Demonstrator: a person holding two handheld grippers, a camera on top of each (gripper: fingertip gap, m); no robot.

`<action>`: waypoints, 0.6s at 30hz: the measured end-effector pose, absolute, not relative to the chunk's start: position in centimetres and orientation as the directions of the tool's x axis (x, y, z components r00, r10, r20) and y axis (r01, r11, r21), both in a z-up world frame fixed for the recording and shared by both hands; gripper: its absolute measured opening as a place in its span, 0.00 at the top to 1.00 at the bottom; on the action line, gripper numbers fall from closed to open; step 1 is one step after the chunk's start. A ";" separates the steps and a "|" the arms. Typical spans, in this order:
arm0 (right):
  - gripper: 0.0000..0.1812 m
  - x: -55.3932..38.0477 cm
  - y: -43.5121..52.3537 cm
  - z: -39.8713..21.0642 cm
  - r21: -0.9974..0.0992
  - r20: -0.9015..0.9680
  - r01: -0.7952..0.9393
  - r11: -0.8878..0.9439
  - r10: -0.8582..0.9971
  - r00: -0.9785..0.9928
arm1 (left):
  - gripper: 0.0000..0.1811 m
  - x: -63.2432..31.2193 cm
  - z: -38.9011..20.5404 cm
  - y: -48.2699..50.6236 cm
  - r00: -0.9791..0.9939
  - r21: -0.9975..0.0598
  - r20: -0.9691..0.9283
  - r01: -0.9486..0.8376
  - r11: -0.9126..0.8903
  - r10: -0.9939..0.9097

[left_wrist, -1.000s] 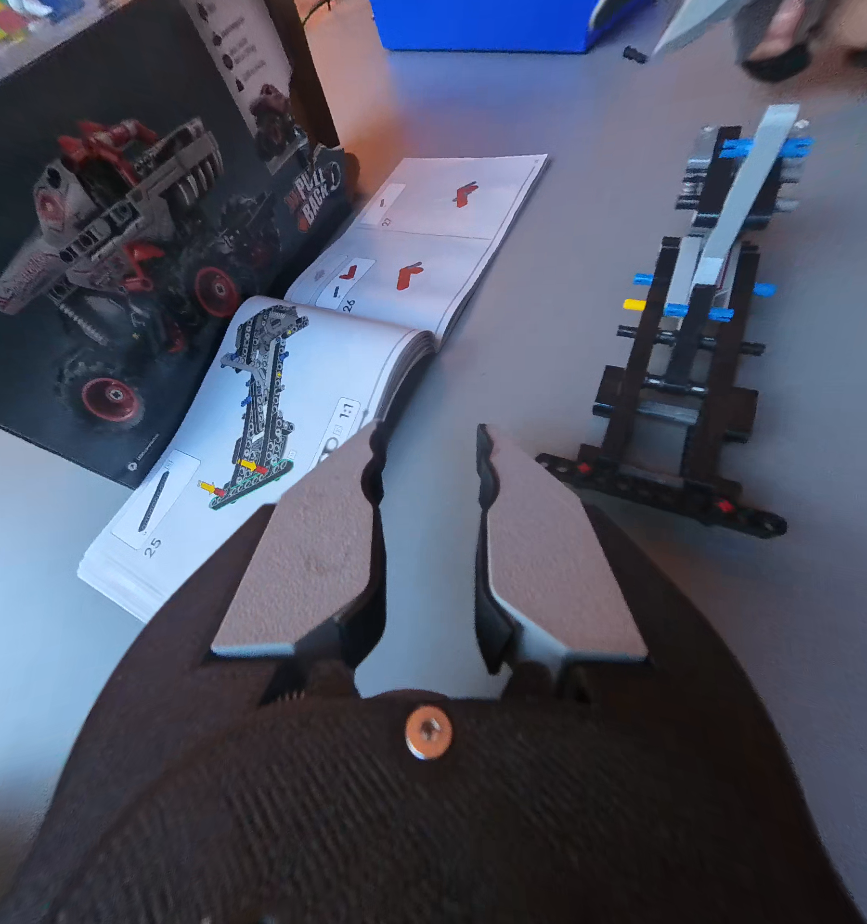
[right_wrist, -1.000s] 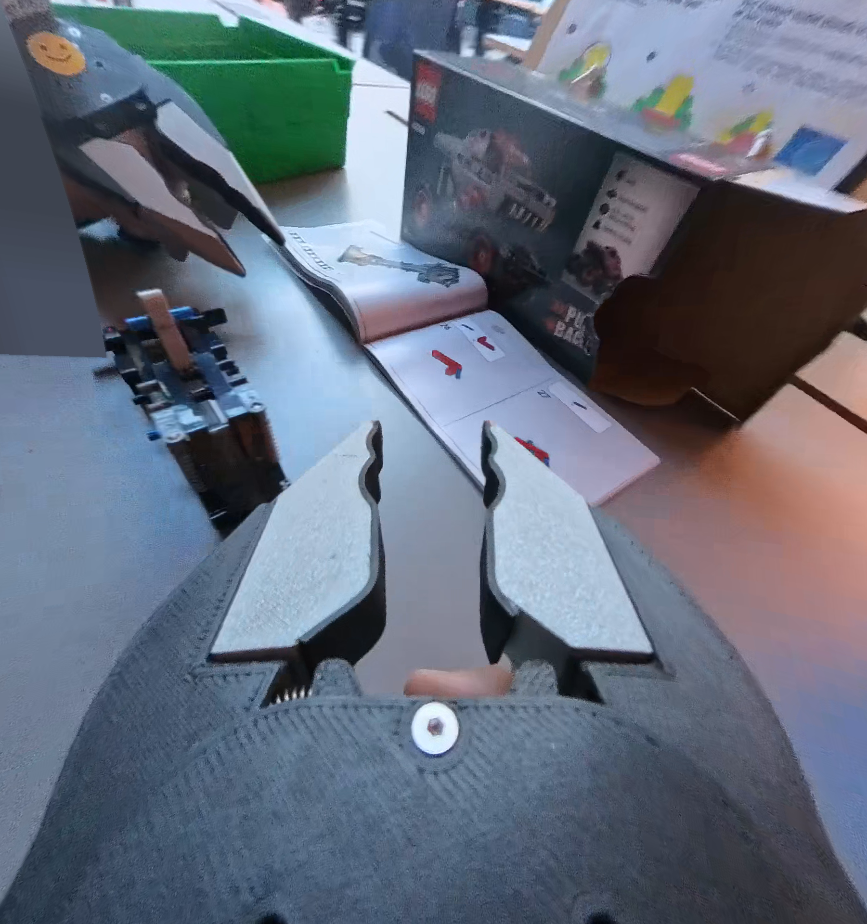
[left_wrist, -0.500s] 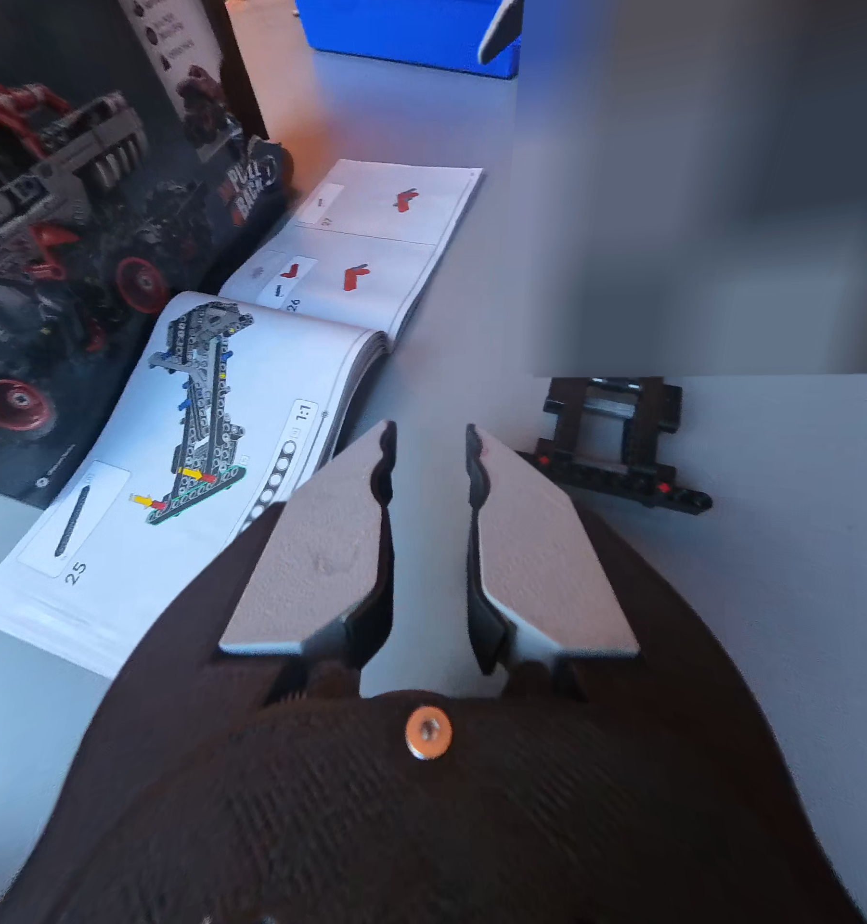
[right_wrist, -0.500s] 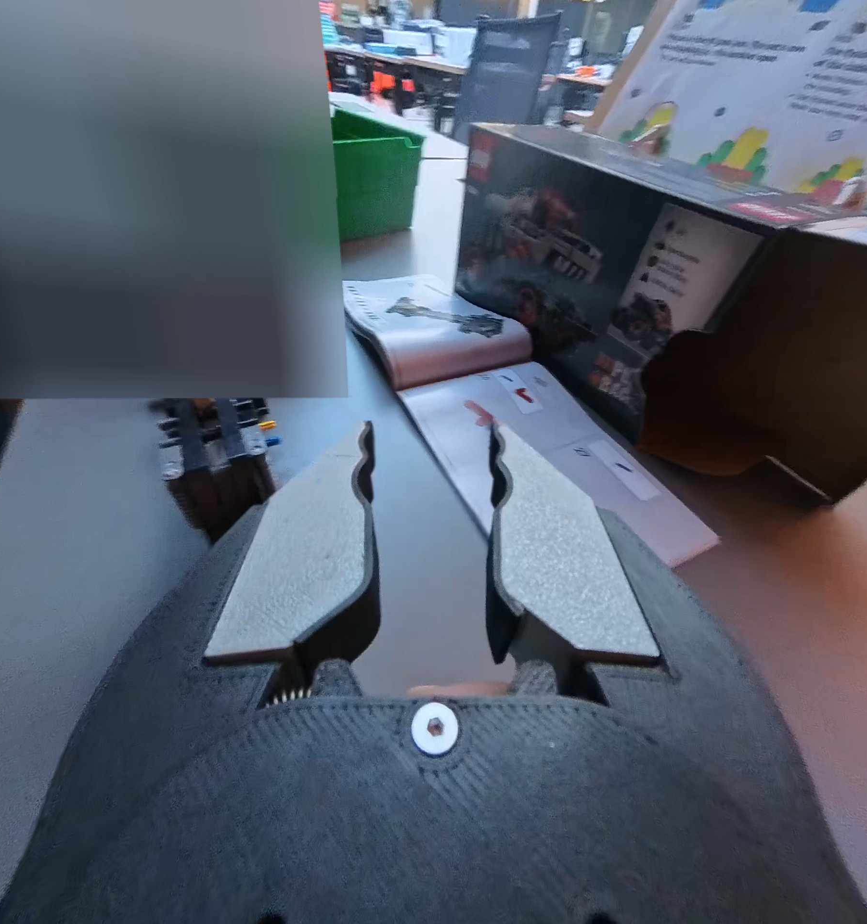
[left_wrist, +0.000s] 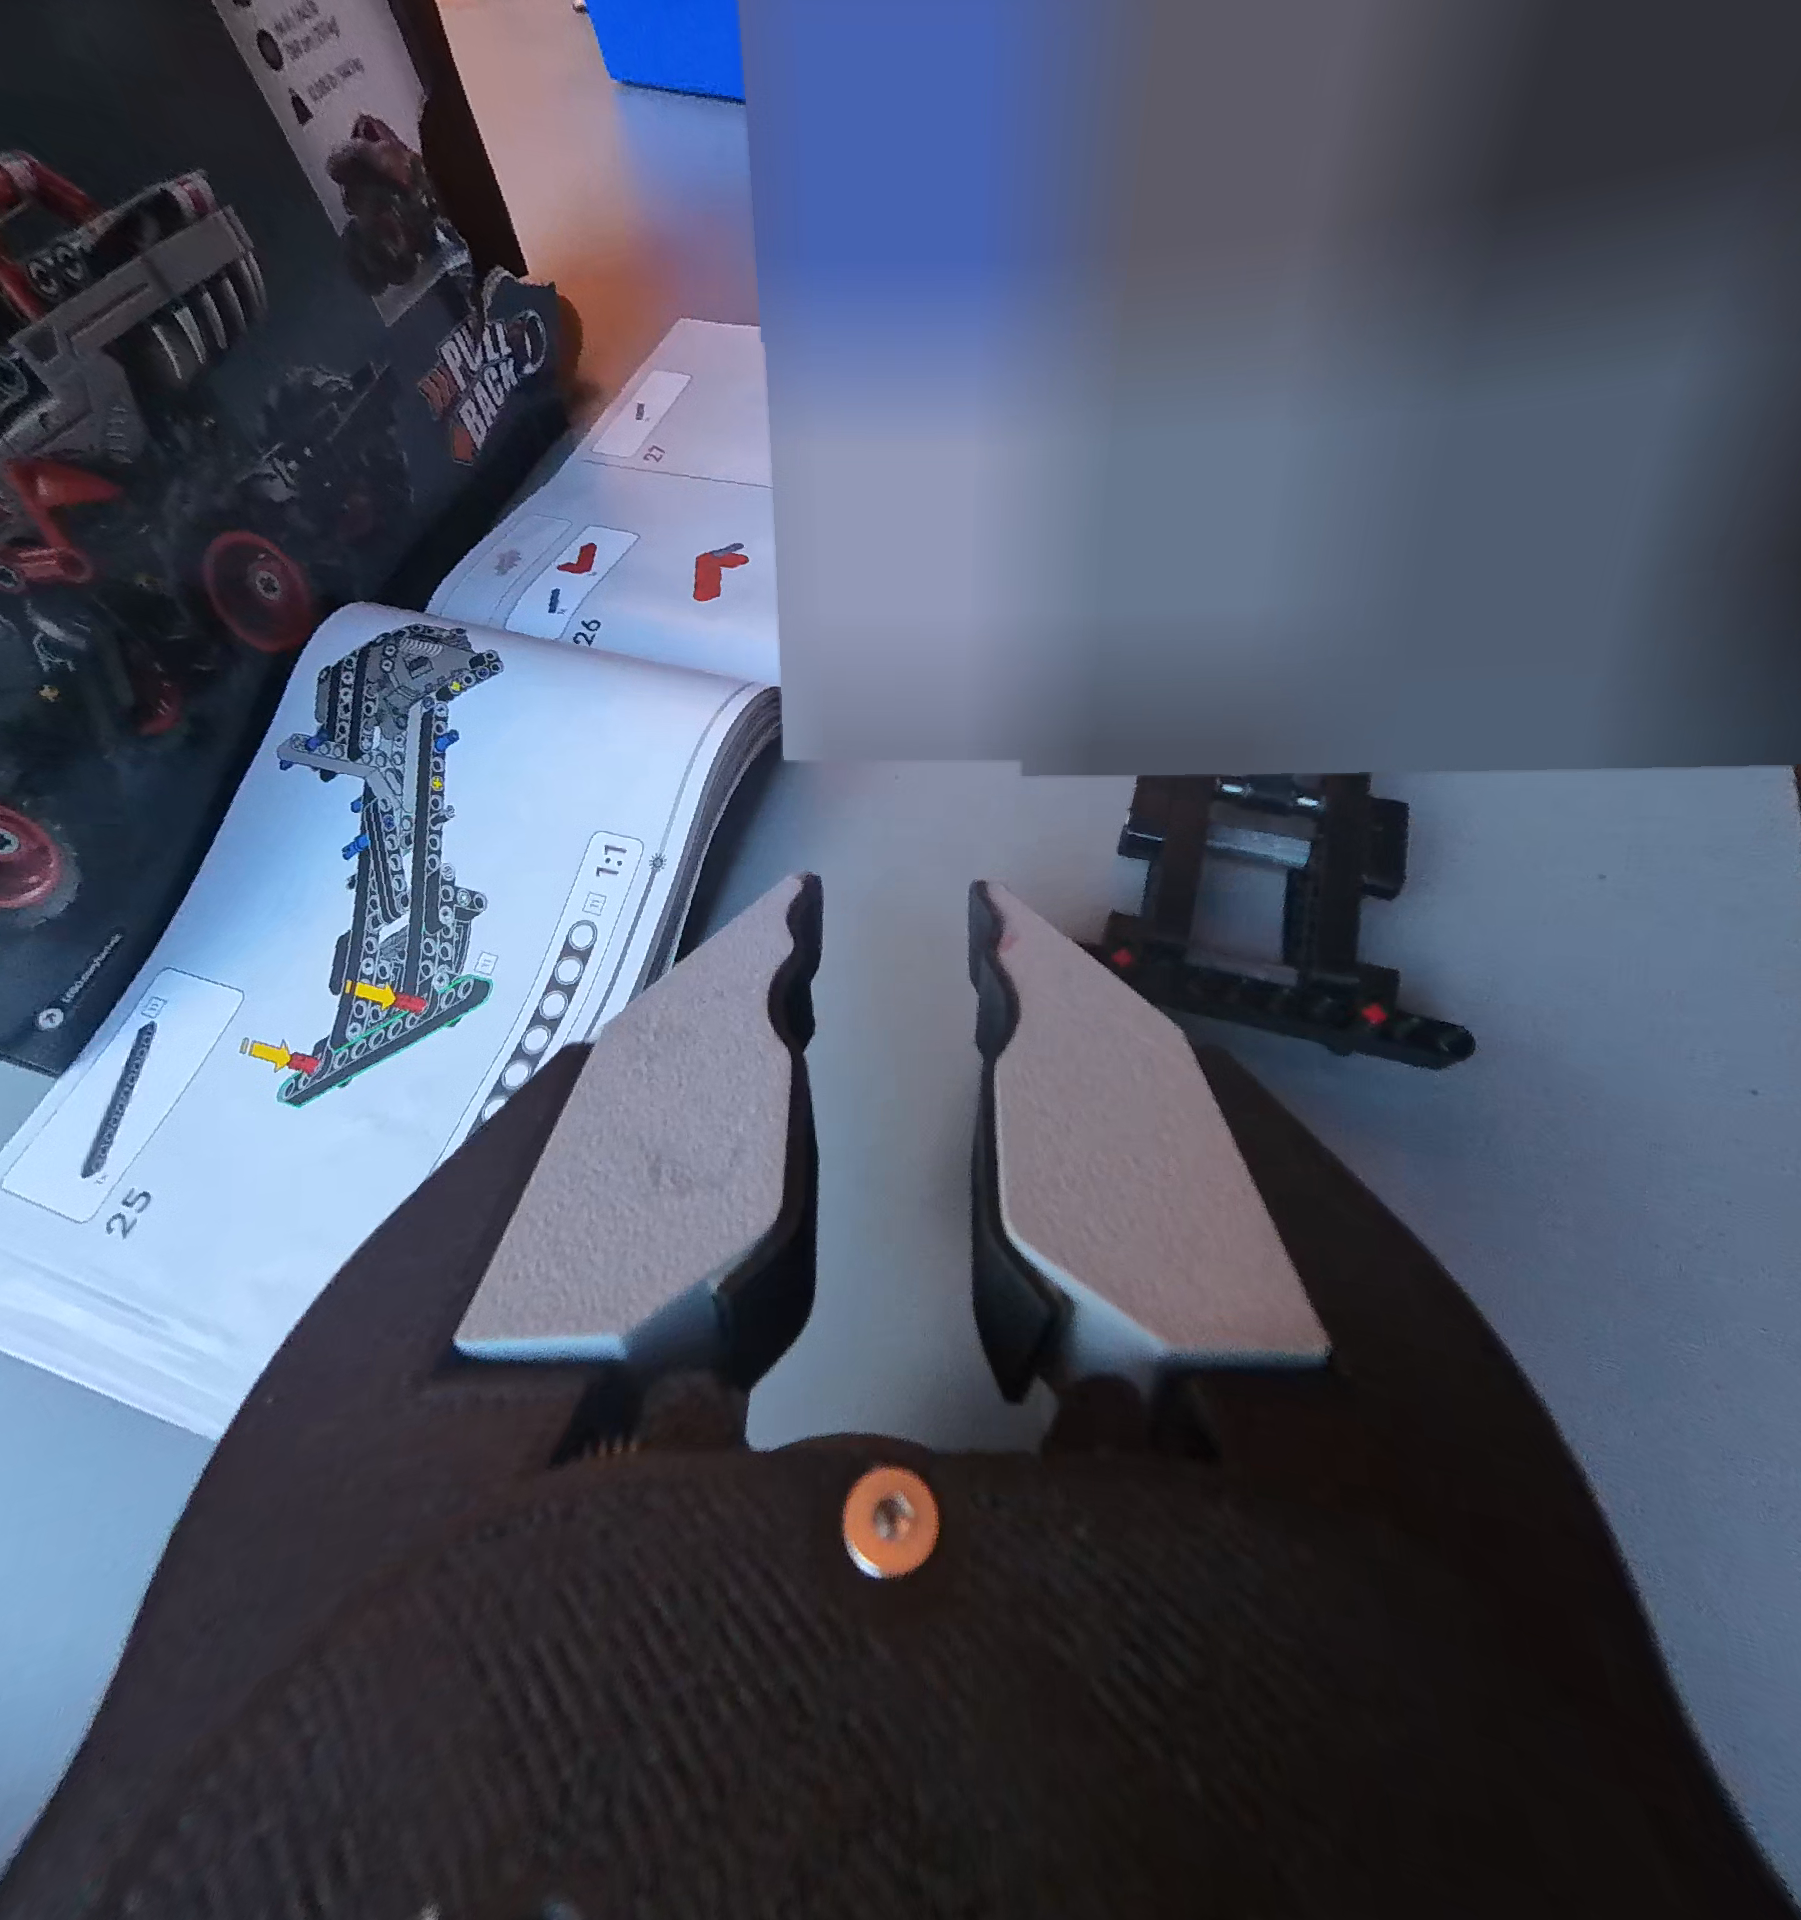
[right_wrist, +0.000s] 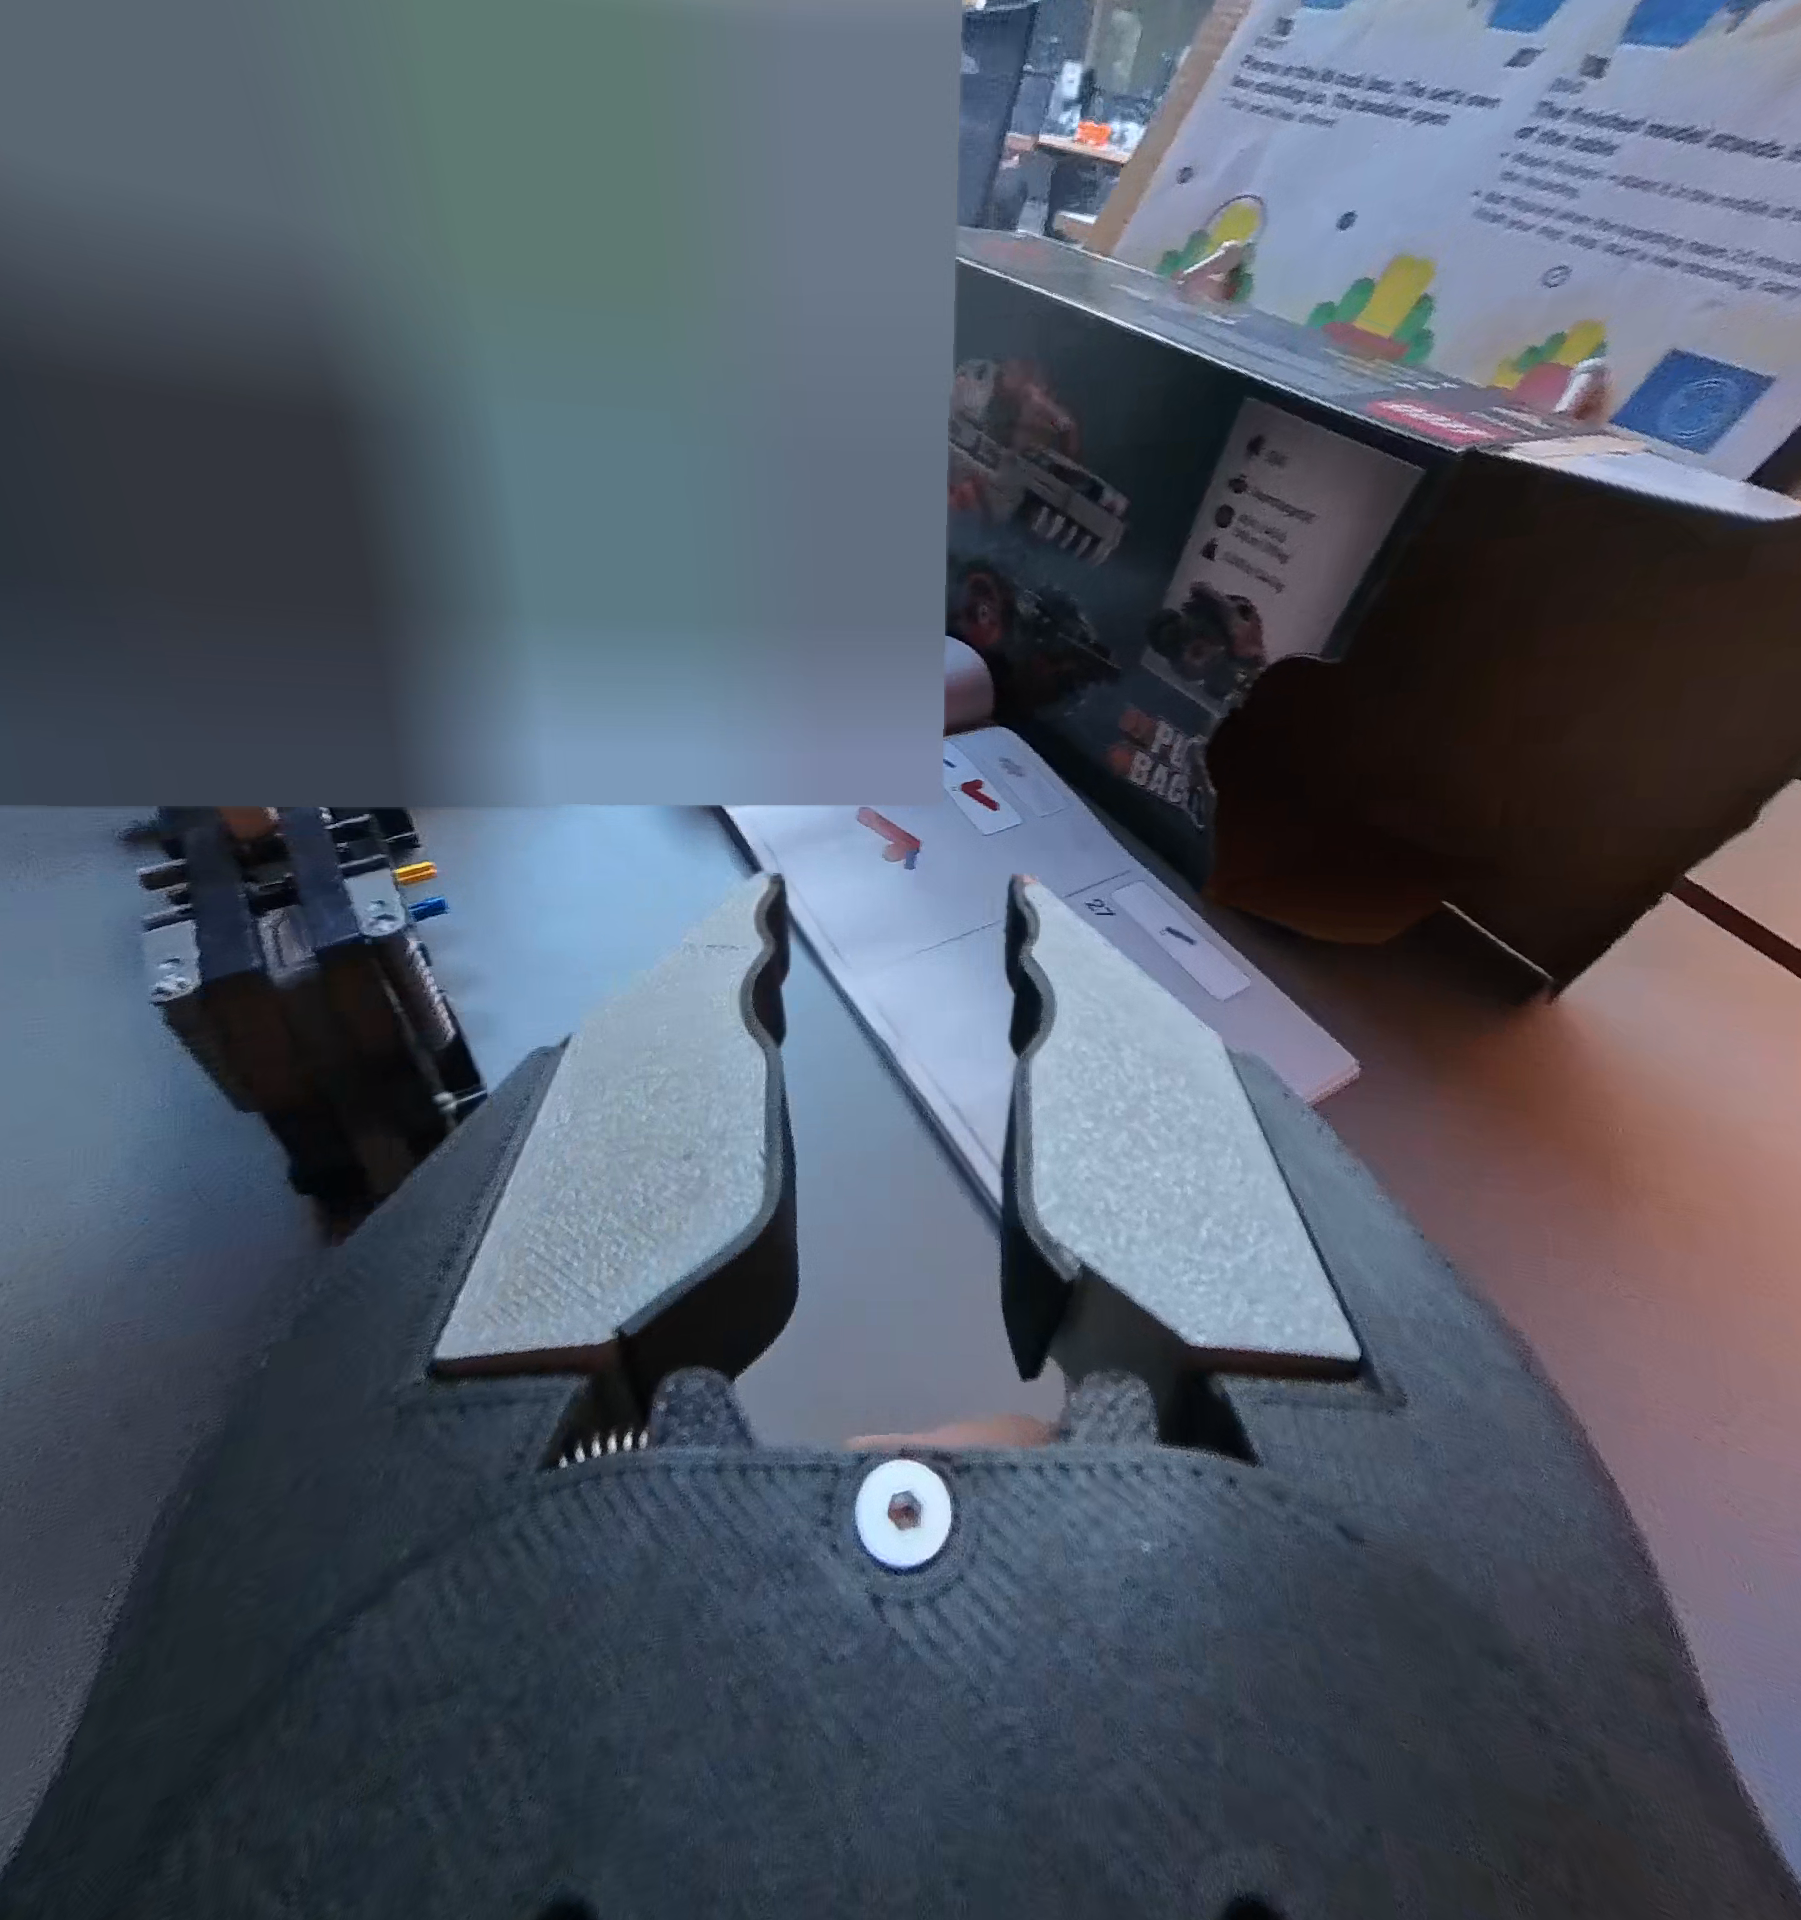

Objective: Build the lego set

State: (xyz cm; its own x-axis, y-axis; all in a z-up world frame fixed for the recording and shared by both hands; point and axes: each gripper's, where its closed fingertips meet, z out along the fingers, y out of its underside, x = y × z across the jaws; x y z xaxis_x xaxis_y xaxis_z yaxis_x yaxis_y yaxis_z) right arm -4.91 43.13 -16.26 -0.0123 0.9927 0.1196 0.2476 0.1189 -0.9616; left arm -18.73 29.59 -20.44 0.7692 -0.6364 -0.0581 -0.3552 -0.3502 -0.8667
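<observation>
The left gripper (left_wrist: 891, 904) hangs over the grey table (left_wrist: 1498, 1299), jaws apart with nothing between them. Just beyond it to the left lies the open instruction booklet (left_wrist: 376, 935), printed with build diagrams and step numbers; to the right stands the partly built black lego frame (left_wrist: 1280, 935), red pins along its base beam. The right gripper (right_wrist: 894, 904) is likewise spread and empty, the frame (right_wrist: 304, 997) at its left. Behind the booklet (right_wrist: 979, 935) stands the dark printed set box (right_wrist: 1135, 561).
</observation>
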 end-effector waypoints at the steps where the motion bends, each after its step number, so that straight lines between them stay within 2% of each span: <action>1: 0.79 -4.9 43.4 -16.4 -0.961 0.123 0.247 0.120 0.992 -0.001 | 0.86 -18.6 -20.5 29.6 0.767 -0.865 -0.067 -0.364 -0.346 -0.638; 8: 0.80 -4.7 44.3 -17.7 -0.937 0.194 0.300 0.180 0.981 0.018 | 0.84 -16.9 -19.3 28.5 0.732 -0.877 -0.119 -0.395 -0.275 -0.671; 11: 0.80 -4.1 44.8 -17.3 -0.938 0.232 0.278 0.208 0.971 0.055 | 0.76 -16.8 -19.5 28.1 0.746 -0.852 -0.147 -0.429 -0.300 -0.650; 18: 0.74 -2.6 47.2 -16.4 -0.965 0.171 0.238 0.114 0.957 0.234 | 0.80 -17.1 -16.2 23.4 0.819 -0.917 -0.147 -0.323 -0.233 -0.555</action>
State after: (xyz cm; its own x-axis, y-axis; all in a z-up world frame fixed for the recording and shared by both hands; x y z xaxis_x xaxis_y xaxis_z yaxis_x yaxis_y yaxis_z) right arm -2.63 47.22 -16.38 0.2342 0.9571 0.1706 0.2381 0.1137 -0.9646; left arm -17.12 23.42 -16.16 0.8186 -0.5553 -0.1466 -0.3226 -0.2334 -0.9173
